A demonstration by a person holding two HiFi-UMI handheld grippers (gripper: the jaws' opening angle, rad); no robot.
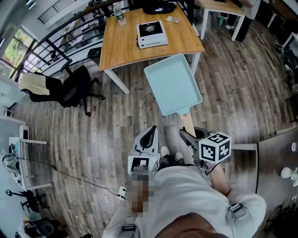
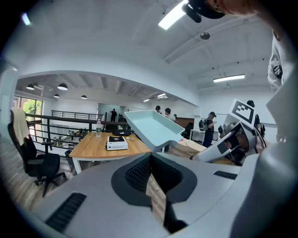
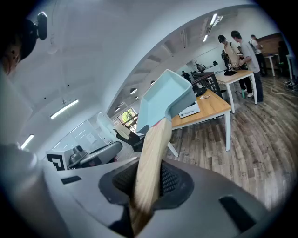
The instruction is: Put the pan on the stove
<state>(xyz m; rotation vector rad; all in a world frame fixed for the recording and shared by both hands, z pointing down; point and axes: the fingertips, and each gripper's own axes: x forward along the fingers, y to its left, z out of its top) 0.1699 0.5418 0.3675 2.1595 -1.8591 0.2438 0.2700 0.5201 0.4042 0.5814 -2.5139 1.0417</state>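
Observation:
A light teal square pan (image 1: 172,83) with a pale wooden handle (image 1: 188,123) hangs in the air over the wood floor, short of the table. My right gripper (image 1: 190,135) is shut on the handle's end; its own view shows the handle (image 3: 151,167) running up from between the jaws to the pan (image 3: 165,100). The white portable stove (image 1: 152,35) sits on the wooden table (image 1: 121,46) beyond the pan. My left gripper (image 1: 149,135) is held low beside the right one, jaws together with only a thin slit and nothing in them. From its view the pan (image 2: 151,128) hangs to the right of the stove (image 2: 116,142).
On the table stand a water bottle (image 1: 119,14) and a black bag (image 1: 158,8). A black office chair (image 1: 74,86) is left of the table, with a railing behind. A second table (image 1: 223,7) stands far right. People (image 3: 240,51) stand beyond it.

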